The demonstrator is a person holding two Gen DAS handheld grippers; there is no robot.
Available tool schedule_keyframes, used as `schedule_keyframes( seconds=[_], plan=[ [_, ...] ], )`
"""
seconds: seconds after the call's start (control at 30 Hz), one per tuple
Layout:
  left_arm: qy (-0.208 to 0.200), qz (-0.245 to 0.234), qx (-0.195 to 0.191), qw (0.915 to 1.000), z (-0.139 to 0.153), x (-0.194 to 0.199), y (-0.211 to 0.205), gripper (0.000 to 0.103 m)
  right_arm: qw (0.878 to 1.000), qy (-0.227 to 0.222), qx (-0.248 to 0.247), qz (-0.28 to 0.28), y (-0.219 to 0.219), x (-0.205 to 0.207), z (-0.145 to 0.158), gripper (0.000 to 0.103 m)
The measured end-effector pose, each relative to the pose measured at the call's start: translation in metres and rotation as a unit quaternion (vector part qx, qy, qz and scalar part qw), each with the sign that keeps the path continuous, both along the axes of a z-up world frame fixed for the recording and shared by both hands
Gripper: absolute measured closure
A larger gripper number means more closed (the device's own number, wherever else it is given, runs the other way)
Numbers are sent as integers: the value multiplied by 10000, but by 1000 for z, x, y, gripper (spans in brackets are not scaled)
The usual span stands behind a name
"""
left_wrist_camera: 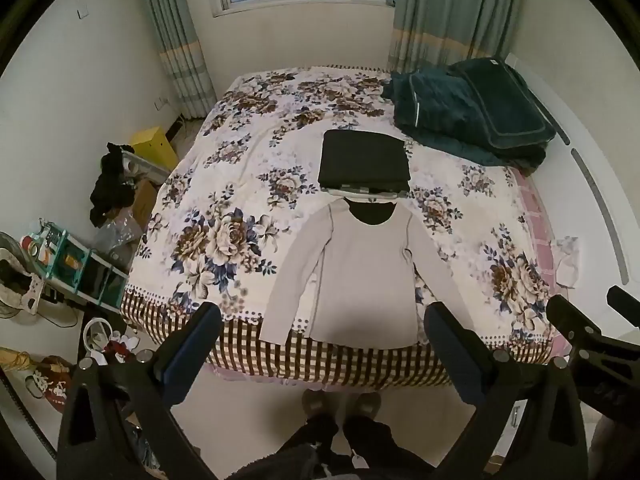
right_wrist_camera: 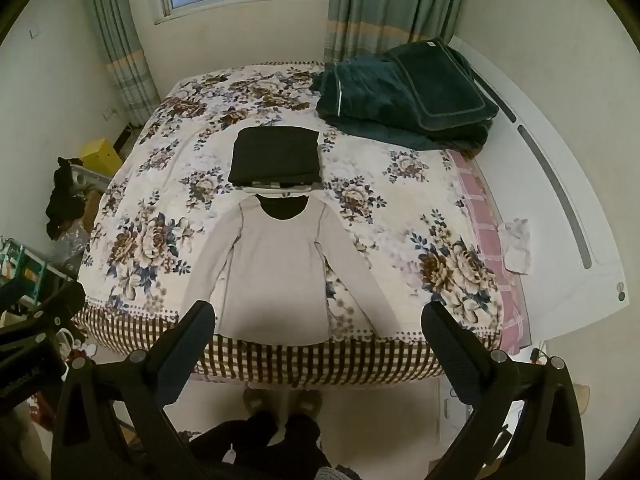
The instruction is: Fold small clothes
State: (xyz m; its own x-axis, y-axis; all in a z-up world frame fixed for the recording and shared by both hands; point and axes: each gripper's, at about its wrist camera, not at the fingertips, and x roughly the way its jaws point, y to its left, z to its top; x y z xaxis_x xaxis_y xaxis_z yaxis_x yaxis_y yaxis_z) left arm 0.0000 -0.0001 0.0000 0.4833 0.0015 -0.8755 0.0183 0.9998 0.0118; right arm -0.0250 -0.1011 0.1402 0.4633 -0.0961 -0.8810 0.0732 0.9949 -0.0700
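A pale long-sleeved shirt (left_wrist_camera: 364, 276) lies flat and spread out on the floral bed (left_wrist_camera: 224, 200), hem at the near edge, sleeves angled outward. It also shows in the right wrist view (right_wrist_camera: 276, 276). Behind its collar sits a stack of folded clothes with a black one on top (left_wrist_camera: 364, 160), also seen in the right wrist view (right_wrist_camera: 276, 156). My left gripper (left_wrist_camera: 320, 320) is open and empty, held above the bed's near edge. My right gripper (right_wrist_camera: 318, 320) is open and empty, likewise held back from the shirt.
A folded dark green blanket (left_wrist_camera: 472, 112) lies at the far right of the bed. A white cloth (right_wrist_camera: 518, 244) sits on the pink strip at the right. Clutter, a shelf (left_wrist_camera: 80, 264) and a yellow box (left_wrist_camera: 154, 146) stand on the floor at left. The person's feet (left_wrist_camera: 340, 404) are below.
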Motion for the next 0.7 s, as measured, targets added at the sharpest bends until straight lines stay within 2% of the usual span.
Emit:
schedule_keyframes(
  seconds=[0.7],
  plan=[
    [-43, 0, -42, 10000, 0, 0, 0, 0, 10000, -41, -36, -6, -2, 3, 7, 0]
  ],
)
